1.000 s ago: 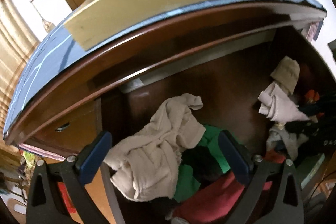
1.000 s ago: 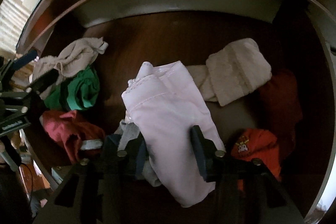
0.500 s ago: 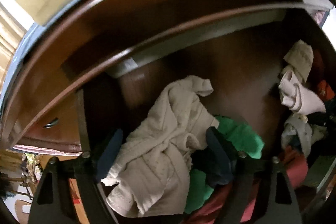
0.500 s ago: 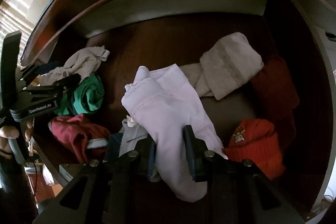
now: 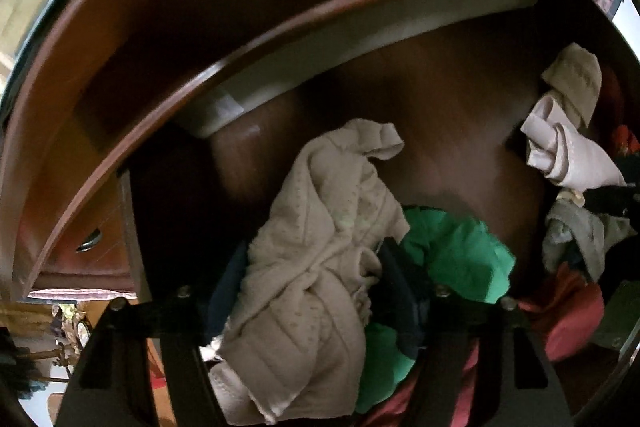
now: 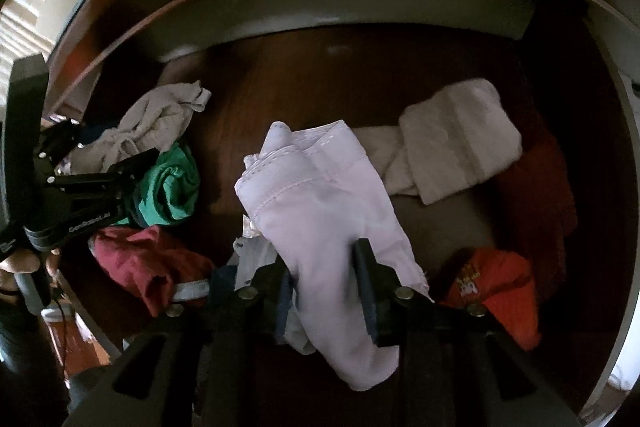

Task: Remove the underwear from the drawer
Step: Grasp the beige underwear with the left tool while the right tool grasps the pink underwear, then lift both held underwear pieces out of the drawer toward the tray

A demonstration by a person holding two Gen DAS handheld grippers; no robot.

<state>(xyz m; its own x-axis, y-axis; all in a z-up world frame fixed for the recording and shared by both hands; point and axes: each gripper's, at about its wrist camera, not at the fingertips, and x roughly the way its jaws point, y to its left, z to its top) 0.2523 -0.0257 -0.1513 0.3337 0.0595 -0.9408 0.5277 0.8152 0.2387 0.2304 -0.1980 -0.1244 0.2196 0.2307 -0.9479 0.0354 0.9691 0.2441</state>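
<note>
The dark wooden drawer [image 5: 440, 99] is open and holds several loose garments. My left gripper [image 5: 312, 267] has closed its jaws around crumpled beige underwear [image 5: 316, 255] at the drawer's left side, and the cloth fills the gap between them. It also shows in the right wrist view [image 6: 108, 183] at the left. My right gripper [image 6: 324, 263] is shut on pale pink underwear [image 6: 320, 203] in the drawer's middle. That piece shows in the left wrist view [image 5: 560, 155] at the right.
Green cloth [image 5: 460, 251] and dark red cloth [image 6: 140, 263] lie beside the beige piece. A folded cream piece [image 6: 456, 143], an orange-red garment [image 6: 492, 287] and a grey piece [image 5: 576, 239] lie on the right. The dresser frame [image 5: 160, 27] overhangs the drawer's back.
My left gripper has pushed down into the drawer and closed its jaws onto the beige underwear. My right gripper has tightened on the pink underwear and stayed roughly in place.
</note>
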